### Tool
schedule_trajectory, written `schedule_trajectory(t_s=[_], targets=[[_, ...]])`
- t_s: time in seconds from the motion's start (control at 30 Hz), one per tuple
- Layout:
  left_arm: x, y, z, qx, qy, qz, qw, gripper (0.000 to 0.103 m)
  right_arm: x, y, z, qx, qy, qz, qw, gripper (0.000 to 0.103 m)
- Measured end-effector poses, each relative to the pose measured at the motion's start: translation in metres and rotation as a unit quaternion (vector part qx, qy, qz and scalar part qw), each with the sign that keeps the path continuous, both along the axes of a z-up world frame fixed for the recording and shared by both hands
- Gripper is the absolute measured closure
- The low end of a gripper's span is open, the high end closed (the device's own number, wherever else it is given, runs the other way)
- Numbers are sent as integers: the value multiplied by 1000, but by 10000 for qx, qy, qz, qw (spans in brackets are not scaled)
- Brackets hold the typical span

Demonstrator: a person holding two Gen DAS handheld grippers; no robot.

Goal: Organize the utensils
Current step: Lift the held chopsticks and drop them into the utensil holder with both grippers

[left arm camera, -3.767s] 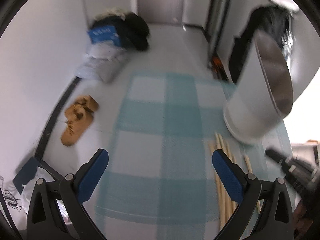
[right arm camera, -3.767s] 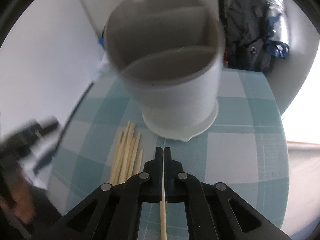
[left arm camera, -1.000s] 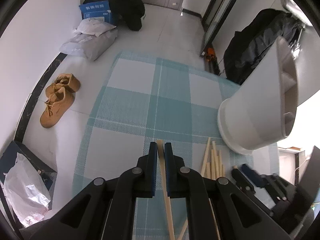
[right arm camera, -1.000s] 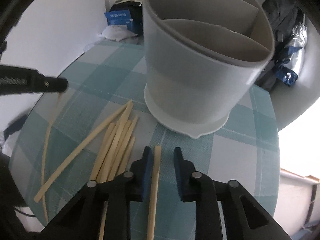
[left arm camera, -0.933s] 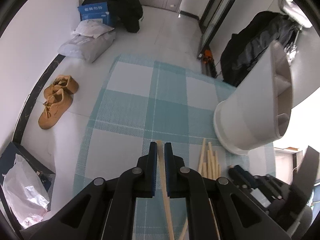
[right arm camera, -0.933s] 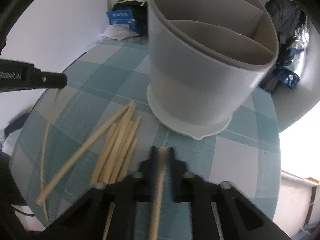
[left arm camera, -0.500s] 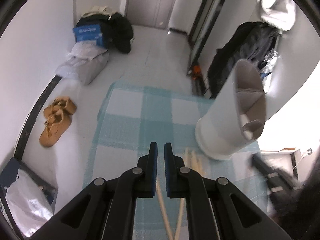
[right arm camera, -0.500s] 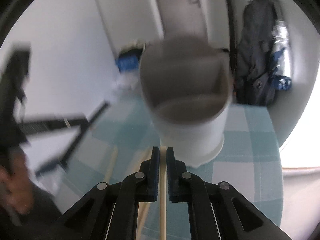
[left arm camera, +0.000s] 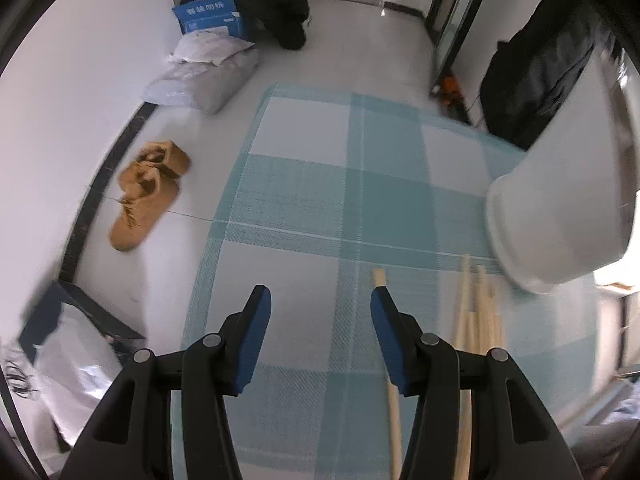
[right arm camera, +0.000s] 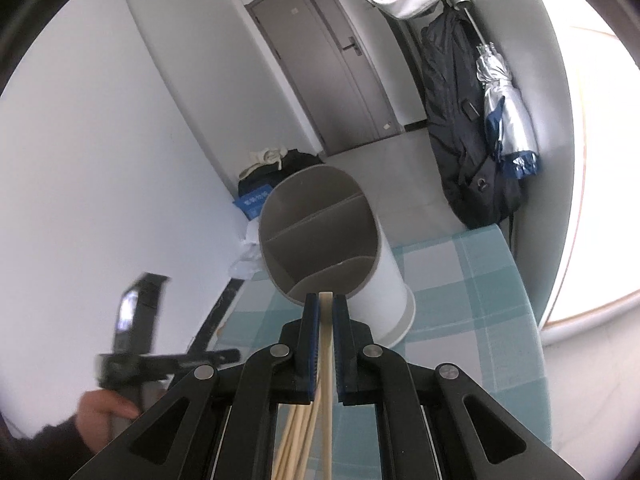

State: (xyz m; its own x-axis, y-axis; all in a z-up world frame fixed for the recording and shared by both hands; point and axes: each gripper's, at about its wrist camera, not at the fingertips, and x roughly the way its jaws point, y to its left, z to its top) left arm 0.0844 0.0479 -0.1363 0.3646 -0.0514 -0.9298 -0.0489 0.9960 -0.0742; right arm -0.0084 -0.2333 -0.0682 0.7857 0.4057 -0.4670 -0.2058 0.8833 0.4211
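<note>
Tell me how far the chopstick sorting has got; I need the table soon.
Done: nothing shows in the holder; its visible compartments look empty. In hand: the right gripper is shut on one chopstick, its tip near the holder's rim. The left gripper has just been opening its jaws, nothing pinched between them; a chopstick lies on the cloth behind one jaw. Left: the loose pile beside the holder.

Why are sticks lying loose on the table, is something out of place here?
Yes: several chopsticks lie scattered on the checked tablecloth beside the divided utensil holder, whose compartments look empty. The right gripper holds one chopstick.
</note>
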Motion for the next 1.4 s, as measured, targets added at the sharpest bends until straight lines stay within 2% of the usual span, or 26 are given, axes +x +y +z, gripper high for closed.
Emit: schedule_trajectory(t_s=[0.17, 0.23, 0.37, 0.47, 0.57, 0.63, 0.67, 0.77, 0.8, 1.03, 1.23, 1.4], targets=[[2, -8, -8, 143, 94, -131, 9998, 56, -2, -11, 7, 114, -93, -50, 9999, 97], [3, -8, -8, 46, 109, -138, 9998, 56, -2, -14, 8, 105, -105, -71, 9999, 97], [4, -14, -8, 319, 236, -140, 9991, 56, -1, -15, 8, 101, -65, -72, 9999, 97], [7, -18, -7, 169, 268, -119, 9994, 56, -2, -14, 9, 135, -59, -45, 9999, 97], [9, -26, -8, 399, 272, -141, 9987, 56, -3, -14, 11, 143, -80, -17, 9999, 97], [11, -28, -8, 314, 306, -78, 9990, 57, -4, -13, 12, 132, -97, -2, 9999, 97], [10, -28, -8, 309, 298, -52, 9991, 61, -4, -13, 12, 112, -102, -1, 9999, 97], [9, -27, -6, 299, 231, 17, 9993, 93, -5, -14, 13, 120, -114, -5, 9999, 97], [10, -26, -6, 267, 261, 48, 9993, 98, -5, -14, 13, 118, -119, -14, 9999, 97], [13, -25, -1, -3, 266, 228, 9994, 101, -7, -14, 16, 51, -150, -64, 9999, 97], [-6, -27, 41, -199, -501, 111, 9985, 101, -14, -5, 19, -119, -298, -60, 9995, 98], [-35, -30, 86, -470, -1344, -26, 9898, 101, -23, 4, 22, -286, -429, -66, 9986, 98]])
